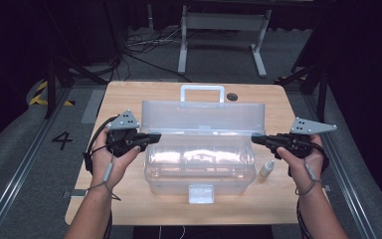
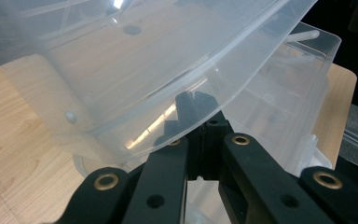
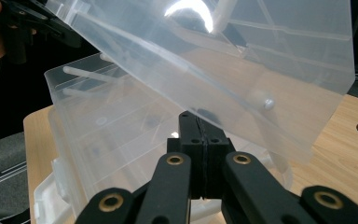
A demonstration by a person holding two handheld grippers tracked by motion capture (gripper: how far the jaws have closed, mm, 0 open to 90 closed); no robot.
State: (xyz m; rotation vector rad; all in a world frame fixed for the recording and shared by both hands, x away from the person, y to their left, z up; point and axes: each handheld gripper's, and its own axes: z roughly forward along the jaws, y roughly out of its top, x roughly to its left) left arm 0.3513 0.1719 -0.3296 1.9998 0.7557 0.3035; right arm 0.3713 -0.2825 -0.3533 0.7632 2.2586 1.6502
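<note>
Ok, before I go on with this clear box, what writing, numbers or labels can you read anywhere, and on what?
"4": dark numeral on the grey floor left of the table.
Small bottle beside the clear box: any label too small to read.
Nothing else readable.

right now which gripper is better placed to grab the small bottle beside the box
Right. The small bottle stands on the table just below the right gripper, off the clear plastic box's right end; the left gripper is across the box.

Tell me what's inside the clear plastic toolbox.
The clear toolbox with raised lid shows a see-through tray; no loose items are visible. Glare hides what's beneath.
</note>
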